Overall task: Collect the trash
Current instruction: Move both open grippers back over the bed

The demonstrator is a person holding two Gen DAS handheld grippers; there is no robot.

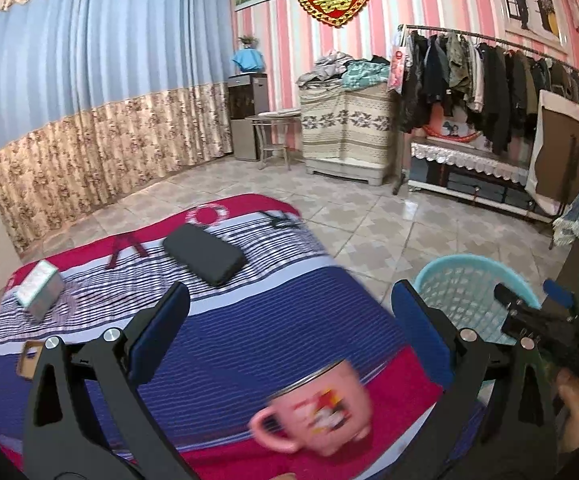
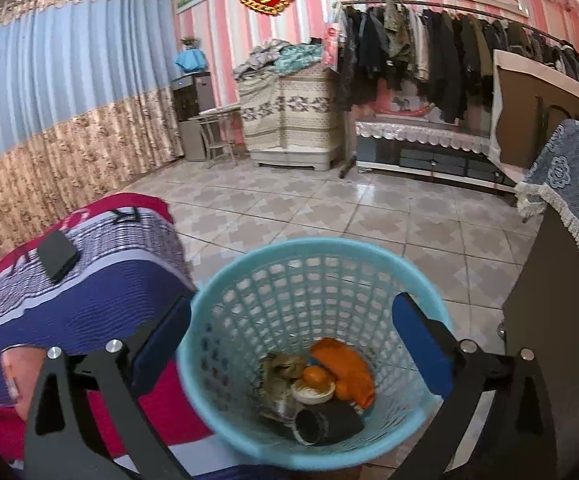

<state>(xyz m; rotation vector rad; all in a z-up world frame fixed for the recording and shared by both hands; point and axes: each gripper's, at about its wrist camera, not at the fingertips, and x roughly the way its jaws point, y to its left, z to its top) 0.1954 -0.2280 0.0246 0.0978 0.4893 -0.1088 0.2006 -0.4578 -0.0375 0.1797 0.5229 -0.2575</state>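
My right gripper (image 2: 289, 328) hangs open over the light-blue mesh basket (image 2: 249, 264), with nothing between its blue pads. The basket stands on the floor beside the bed and holds trash: an orange piece (image 2: 345, 364), a dark tube (image 2: 325, 424), a white round lid (image 2: 311, 394) and a crumpled brownish wrapper (image 2: 281, 368). My left gripper (image 1: 289, 320) is open above the striped bedspread (image 1: 249, 320). A pink mug (image 1: 317, 412) sits on the cover low between its jaws, untouched and blurred. The basket (image 1: 449, 264) and my right gripper (image 1: 529, 294) show at the right of the left wrist view.
On the bed lie a black flat case (image 1: 203, 254), a small silver-green box (image 1: 39, 294) and a brown item (image 1: 29, 360) at the left edge. A dark cabinet with a blue fringed cloth (image 2: 569, 208) stands right of the basket. Tiled floor (image 2: 329, 208) stretches toward a clothes rack (image 2: 449, 48).
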